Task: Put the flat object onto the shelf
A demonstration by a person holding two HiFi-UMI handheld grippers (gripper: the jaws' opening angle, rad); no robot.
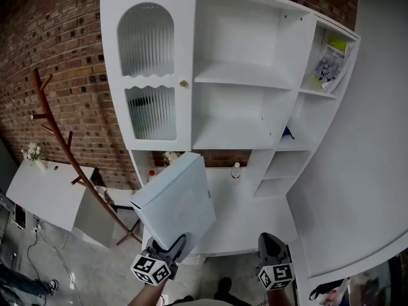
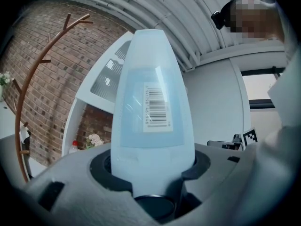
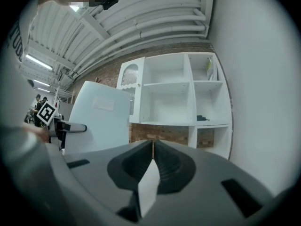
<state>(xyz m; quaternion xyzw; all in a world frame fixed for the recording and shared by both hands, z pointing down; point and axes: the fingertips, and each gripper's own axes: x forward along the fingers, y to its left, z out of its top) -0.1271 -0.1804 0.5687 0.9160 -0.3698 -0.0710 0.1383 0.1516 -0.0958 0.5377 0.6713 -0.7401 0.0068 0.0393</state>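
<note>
A flat, pale blue-white box (image 1: 177, 199) with a barcode label (image 2: 155, 107) stands tilted upright in front of me, and my left gripper (image 1: 167, 247) is shut on its lower edge. In the left gripper view the box (image 2: 150, 126) rises out from between the jaws (image 2: 153, 175). The white shelf unit (image 1: 237, 76) stands ahead against a brick wall, its open compartments mostly bare. My right gripper (image 1: 273, 246) hangs to the box's right, apart from it, jaws shut (image 3: 153, 147). A thin white sliver shows between them. The right gripper view also shows the box (image 3: 101, 119) and the shelf unit (image 3: 165, 122).
A wooden coat stand (image 1: 58, 136) and a white table (image 1: 44, 193) are at the left. Booklets (image 1: 331, 61) lean in the top right compartment, a small blue thing (image 1: 287, 133) lies lower down. A small bottle (image 1: 236, 169) stands on the counter. A white wall (image 1: 370, 139) closes the right.
</note>
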